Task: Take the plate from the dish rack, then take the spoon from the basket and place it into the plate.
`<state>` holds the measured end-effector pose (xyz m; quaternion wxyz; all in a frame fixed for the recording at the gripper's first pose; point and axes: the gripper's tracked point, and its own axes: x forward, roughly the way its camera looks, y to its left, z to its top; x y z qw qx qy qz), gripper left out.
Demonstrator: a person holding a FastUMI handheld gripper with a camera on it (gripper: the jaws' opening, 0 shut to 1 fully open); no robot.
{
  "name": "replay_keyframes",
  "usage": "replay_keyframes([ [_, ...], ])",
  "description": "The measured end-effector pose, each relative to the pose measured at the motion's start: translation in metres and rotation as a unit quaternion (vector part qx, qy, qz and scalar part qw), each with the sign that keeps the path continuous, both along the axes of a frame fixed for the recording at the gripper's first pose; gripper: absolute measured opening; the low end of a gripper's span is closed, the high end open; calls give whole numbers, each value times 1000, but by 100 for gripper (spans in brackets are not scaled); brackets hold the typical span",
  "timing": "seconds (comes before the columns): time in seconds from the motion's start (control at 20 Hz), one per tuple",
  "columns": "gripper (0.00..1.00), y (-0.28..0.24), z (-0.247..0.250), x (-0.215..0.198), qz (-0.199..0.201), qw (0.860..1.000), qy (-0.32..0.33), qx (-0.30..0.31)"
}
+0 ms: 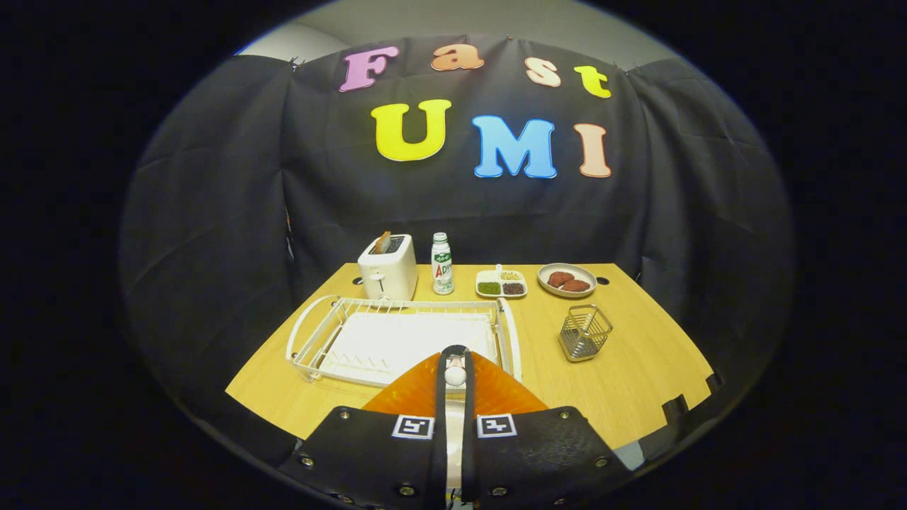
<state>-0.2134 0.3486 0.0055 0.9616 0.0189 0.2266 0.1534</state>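
The claw (pixel 455 368) sat low over the near edge of the desk (pixel 638 368), its two fingers drawn close together and pinching the white spoon (pixel 455 375), whose rounded end showed between the tips. Directly beneath the fingers lay the orange plate (pixel 411 393), spreading to both sides of them, out of the rack and near the desk's front edge; the spoon hung above it, and whether it touched the plate could not be told. Just beyond the plate stood the white dish rack (pixel 397 333), its tray bare and its wire rim running along the left half of the desk. To the right of the rack lay a stretch of open wood, with the wire basket (pixel 584 333) standing alone on it, well apart from the fingers. Along the far edge stood a white toaster (pixel 387 268), a bottle (pixel 442 264), a small divided tray (pixel 501 283) and a round dish (pixel 567 280) holding two dark patties.
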Motion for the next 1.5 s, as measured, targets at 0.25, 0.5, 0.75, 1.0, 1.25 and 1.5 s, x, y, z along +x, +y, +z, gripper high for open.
replay_keyframes([
  [0.25,8,3,-16,-31,24,999,22,-9],
  [0.5,8,-2,-39,-46,33,998,49,-12],
  [0.75,8,-2,-71,-46,33,996,85,-9],
  [1.0,8,-2,-91,-40,31,994,106,-4],
  [1.25,11,3,-99,-33,37,994,106,-2],
  [1.5,16,8,-95,-27,42,995,89,5],
])
